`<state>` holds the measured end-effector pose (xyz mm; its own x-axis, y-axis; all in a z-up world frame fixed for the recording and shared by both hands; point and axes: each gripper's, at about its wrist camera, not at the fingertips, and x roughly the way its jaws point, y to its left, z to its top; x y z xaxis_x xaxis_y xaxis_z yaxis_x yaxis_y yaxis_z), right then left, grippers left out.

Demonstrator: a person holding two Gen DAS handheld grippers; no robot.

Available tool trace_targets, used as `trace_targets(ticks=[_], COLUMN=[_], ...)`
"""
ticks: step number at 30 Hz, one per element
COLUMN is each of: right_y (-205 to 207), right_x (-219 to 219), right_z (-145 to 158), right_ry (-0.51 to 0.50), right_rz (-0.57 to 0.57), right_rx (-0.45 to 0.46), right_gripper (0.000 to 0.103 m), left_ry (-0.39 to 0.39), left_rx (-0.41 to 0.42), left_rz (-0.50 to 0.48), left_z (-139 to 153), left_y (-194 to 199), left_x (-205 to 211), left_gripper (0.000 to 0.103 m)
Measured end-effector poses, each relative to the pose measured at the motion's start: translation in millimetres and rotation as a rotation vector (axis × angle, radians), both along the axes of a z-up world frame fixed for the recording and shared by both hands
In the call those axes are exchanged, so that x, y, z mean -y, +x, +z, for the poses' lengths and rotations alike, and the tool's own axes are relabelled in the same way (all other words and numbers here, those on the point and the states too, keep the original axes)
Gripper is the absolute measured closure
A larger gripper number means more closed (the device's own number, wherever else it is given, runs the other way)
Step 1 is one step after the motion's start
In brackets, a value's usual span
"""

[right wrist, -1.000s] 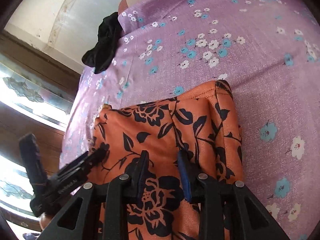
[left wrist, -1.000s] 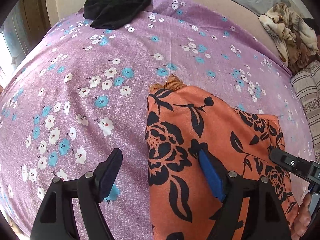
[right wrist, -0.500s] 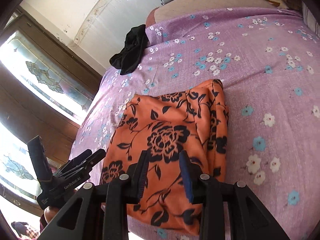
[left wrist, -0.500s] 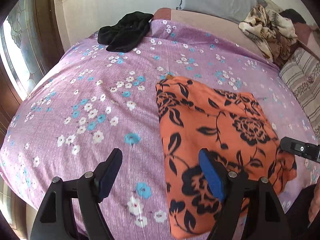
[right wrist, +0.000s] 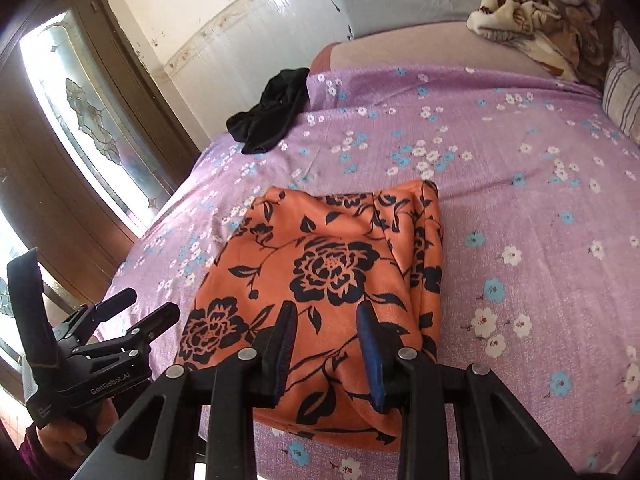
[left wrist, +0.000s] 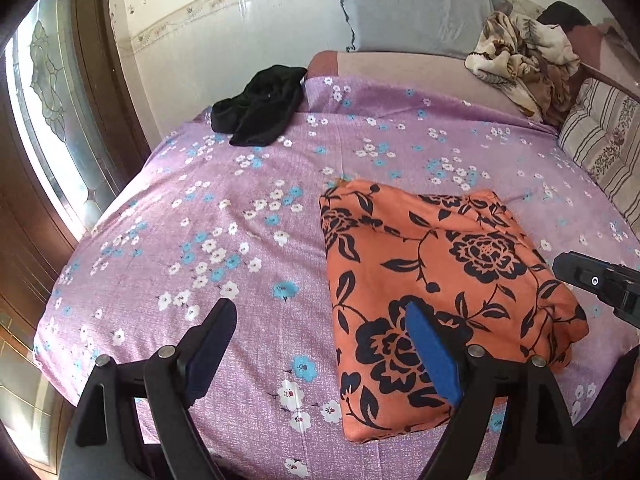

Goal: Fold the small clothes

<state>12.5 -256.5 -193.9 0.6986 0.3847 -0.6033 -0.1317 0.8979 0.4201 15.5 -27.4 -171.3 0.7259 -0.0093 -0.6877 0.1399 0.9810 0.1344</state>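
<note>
Left wrist view shows your left gripper [left wrist: 320, 344] wide apart and empty, your right gripper [right wrist: 326, 338] parted, holding nothing, because the orange floral garment [left wrist: 436, 280] lies folded on the bedspread [left wrist: 208, 216].

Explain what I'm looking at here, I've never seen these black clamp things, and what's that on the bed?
There is no robot here. A person holds a hand-held clamp tool in each hand, and each tool carries a wide-angle camera looking out along its two fingers. One picture comes from the left gripper, the other from the right gripper; each view also catches the other tool at its edge. Both are open and hold nothing. Below them lies an orange cloth with black flowers, folded into a rough rectangle on a purple flowered bedsheet. Farther back a crumpled black garment lies at the sheet's edge. A grey pillow leans on the wall, with a rumpled patterned blanket beside it.
</note>
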Motion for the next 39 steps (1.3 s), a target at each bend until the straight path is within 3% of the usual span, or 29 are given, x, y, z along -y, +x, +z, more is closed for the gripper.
trace_targets(ticks=[9, 12, 17, 19, 29, 39], right_y=[-17, -25, -32, -34, -43, -41], right_x=[-2, 2, 8, 9, 13, 26], right_z=[24, 30, 39, 41, 56, 58], right_ry=[-0.040, -0.022, -0.009, -0.011, -0.059, -0.094], right_rz=[-0.033, -0.047, -0.063, -0.062, -0.101, -0.175], right_rx=[0.146, 0.183, 0.236, 0.245, 0.315, 0.265], right_gripper=[0.063, 0.045, 0.045, 0.045, 0.045, 0.042], left_ry=[0.012, -0.005, 0.011, 0.024, 0.069, 0.053], left_rx=[0.099, 0.112, 0.159, 0.183, 0.264, 0.270], left_rz=[0.042, 0.054, 0.117, 0.127, 0.156, 0.163], left_z=[48, 60, 78, 85, 114, 133], left_y=[-14, -18, -26, -28, -29, -19], left_x=[8, 7, 8, 11, 25, 37], left_gripper=[0.014, 0.013, 0.012, 0.004, 0.004, 0.004])
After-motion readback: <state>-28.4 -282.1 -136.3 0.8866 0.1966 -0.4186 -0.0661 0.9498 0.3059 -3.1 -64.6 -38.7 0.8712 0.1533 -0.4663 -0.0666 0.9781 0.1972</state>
